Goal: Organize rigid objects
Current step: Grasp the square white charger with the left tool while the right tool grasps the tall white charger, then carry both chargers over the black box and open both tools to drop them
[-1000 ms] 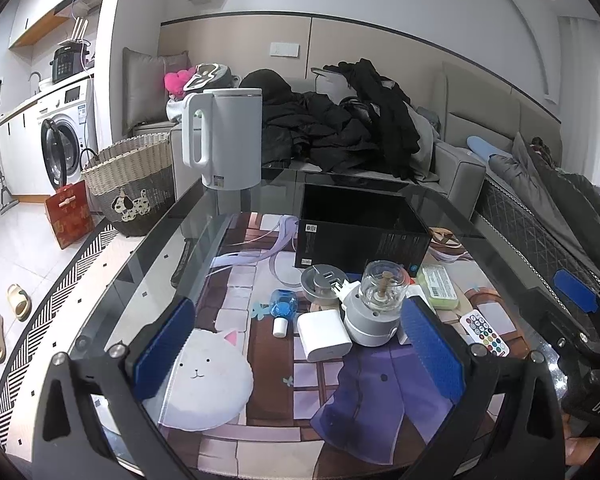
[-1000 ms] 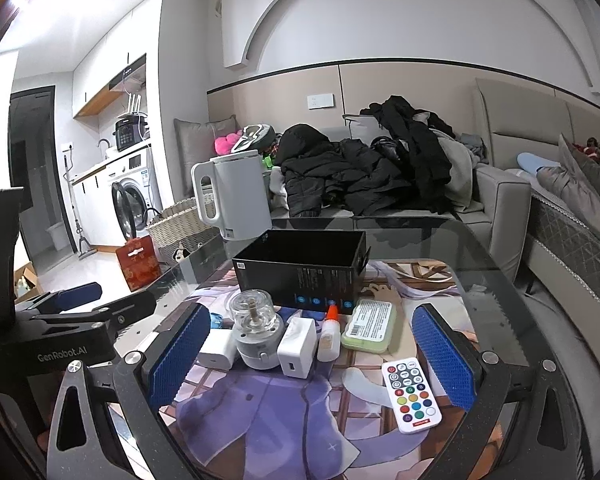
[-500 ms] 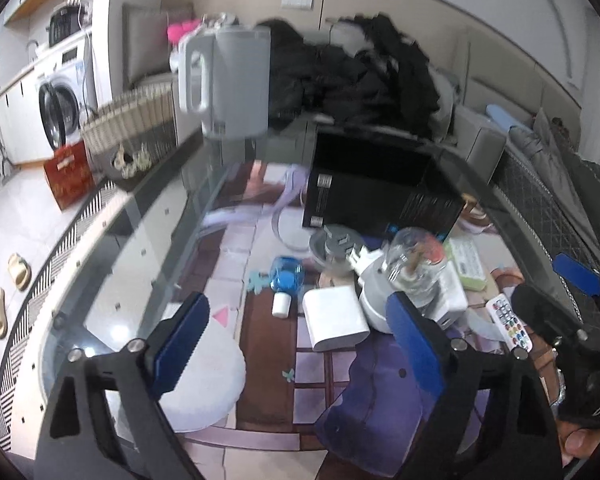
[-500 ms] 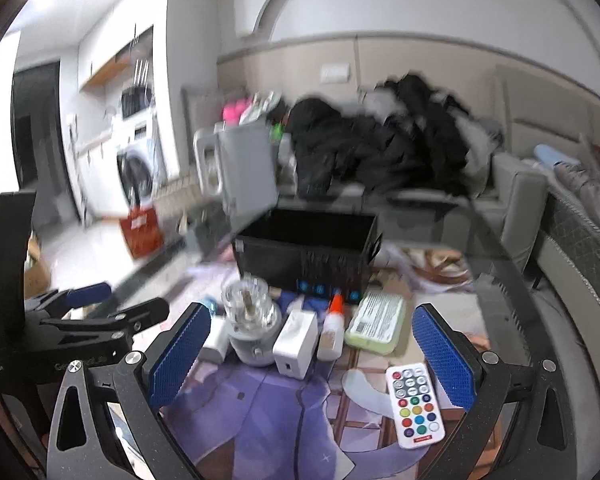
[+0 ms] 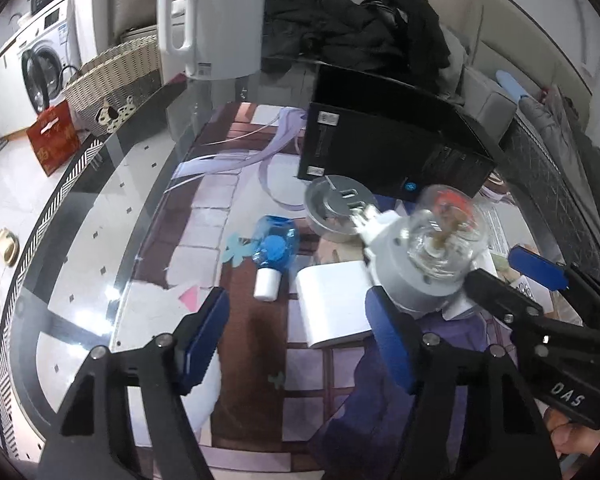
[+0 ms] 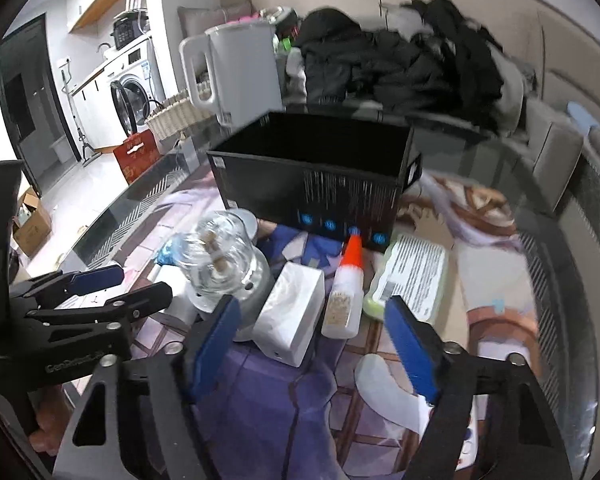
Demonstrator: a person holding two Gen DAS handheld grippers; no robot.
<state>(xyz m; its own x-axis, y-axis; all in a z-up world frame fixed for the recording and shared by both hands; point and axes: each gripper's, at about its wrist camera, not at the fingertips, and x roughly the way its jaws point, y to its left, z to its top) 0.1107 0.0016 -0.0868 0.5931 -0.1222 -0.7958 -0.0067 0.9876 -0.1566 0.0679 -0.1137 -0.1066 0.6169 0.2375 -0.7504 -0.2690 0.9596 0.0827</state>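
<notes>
An open black box (image 5: 392,148) (image 6: 320,184) stands on the glass table. In front of it lie a grey-based clear-domed gadget (image 5: 432,256) (image 6: 224,264), a white adapter block (image 5: 332,308), a second white block (image 6: 292,312), a blue bottle with a white cap (image 5: 272,252), a grey round lid (image 5: 336,208), an orange-tipped glue bottle (image 6: 346,292) and a green pack (image 6: 408,276). My left gripper (image 5: 296,340) is open just short of the white block. My right gripper (image 6: 312,340) is open over the second block and the glue bottle.
A white kettle (image 5: 212,20) (image 6: 236,68) stands at the table's far edge. A wicker basket (image 5: 112,80) and a red bag (image 5: 54,140) sit on the floor to the left. A sofa with dark clothes (image 6: 400,60) lies behind.
Both grippers have moved forward and down toward the cluster of objects, which now looks larger and closer. The remote has dropped out of the right view. Both stay open.
</notes>
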